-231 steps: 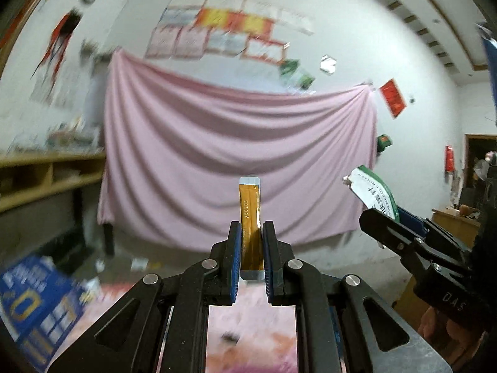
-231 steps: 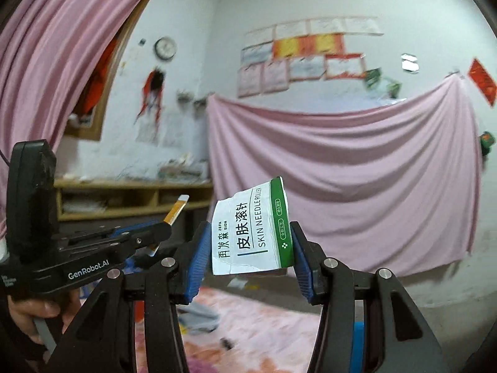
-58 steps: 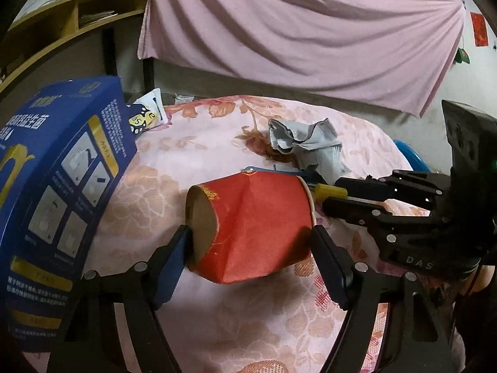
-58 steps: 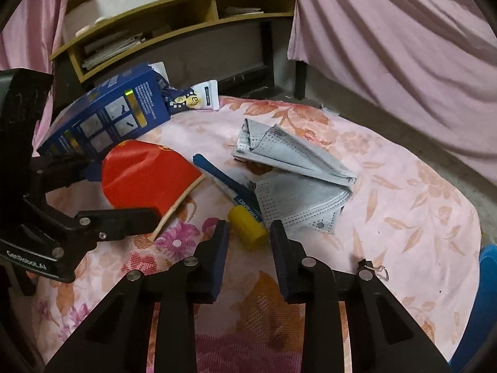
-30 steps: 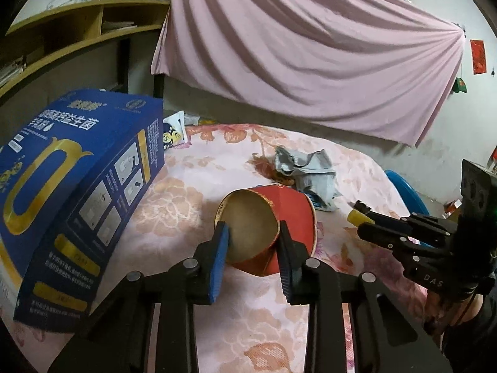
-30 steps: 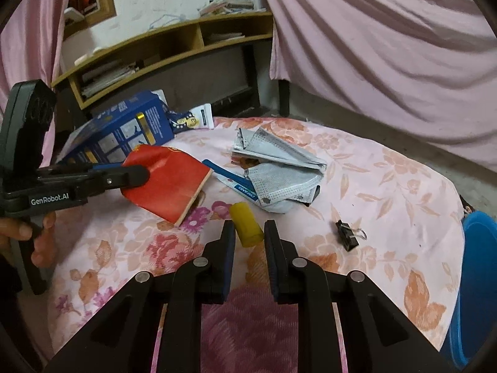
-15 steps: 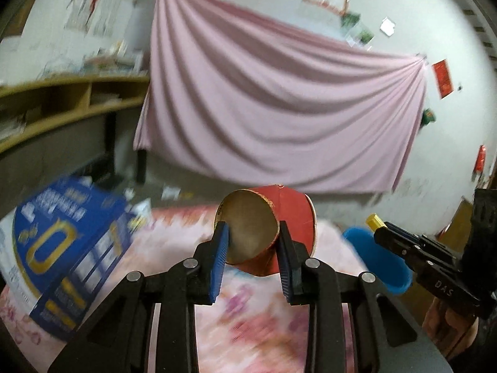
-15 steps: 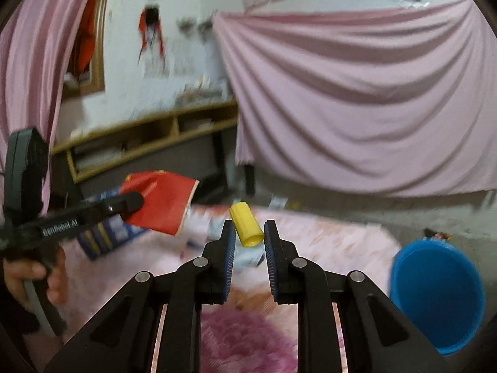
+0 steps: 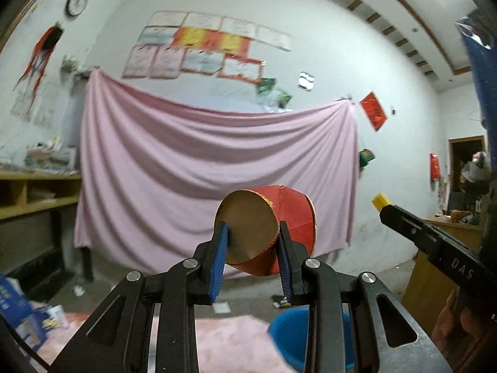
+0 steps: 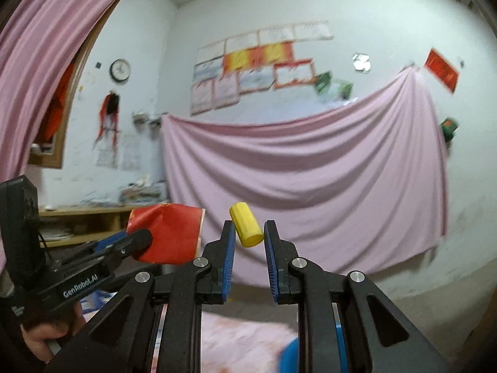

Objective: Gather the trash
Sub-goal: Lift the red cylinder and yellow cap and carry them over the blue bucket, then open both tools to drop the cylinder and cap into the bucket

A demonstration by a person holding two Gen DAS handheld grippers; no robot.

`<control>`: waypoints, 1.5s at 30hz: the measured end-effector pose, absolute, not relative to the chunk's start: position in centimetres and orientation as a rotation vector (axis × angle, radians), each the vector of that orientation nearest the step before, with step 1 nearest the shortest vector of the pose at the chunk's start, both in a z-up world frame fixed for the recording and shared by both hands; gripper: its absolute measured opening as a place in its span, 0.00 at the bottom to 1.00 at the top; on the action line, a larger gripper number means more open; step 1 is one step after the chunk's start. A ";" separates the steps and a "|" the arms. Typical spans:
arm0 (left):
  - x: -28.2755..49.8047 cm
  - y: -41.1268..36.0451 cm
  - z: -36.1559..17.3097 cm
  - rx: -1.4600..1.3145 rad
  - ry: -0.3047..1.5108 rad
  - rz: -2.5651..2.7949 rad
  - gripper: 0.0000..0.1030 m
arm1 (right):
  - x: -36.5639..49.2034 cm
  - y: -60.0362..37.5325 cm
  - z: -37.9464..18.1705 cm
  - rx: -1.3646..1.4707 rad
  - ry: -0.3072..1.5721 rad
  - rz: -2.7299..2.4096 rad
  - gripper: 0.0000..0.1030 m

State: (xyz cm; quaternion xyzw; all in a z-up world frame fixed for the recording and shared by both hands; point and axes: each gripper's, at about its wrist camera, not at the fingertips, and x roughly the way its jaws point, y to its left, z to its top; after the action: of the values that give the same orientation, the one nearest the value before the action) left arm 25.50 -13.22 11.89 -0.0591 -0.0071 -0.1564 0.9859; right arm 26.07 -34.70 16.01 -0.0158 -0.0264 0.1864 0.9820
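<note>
Red paper cup squashed between blue pads of left gripper, held in air before pink curtain; long axis roughly along fingers, tan base facing camera, mouth toward curtain. Yellow cap pinched by right gripper, fingers narrow; long axis tilted, upper end leaning left. Blue bucket below cup, largely hidden behind left gripper frame. Blue box cut off at left edge, below curtain. Pink rug below curtain, blurred.
</note>
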 end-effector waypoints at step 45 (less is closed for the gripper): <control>43.0 -29.6 1.2 -0.061 0.694 -0.480 0.26 | 36.5 -46.9 1.8 0.007 0.560 0.060 0.17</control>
State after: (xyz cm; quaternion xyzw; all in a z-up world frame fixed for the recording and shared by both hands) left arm 42.98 -29.57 1.21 -0.0294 0.3368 -0.2331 0.9118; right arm 36.55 -46.89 1.78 0.0036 0.2763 0.0298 0.9606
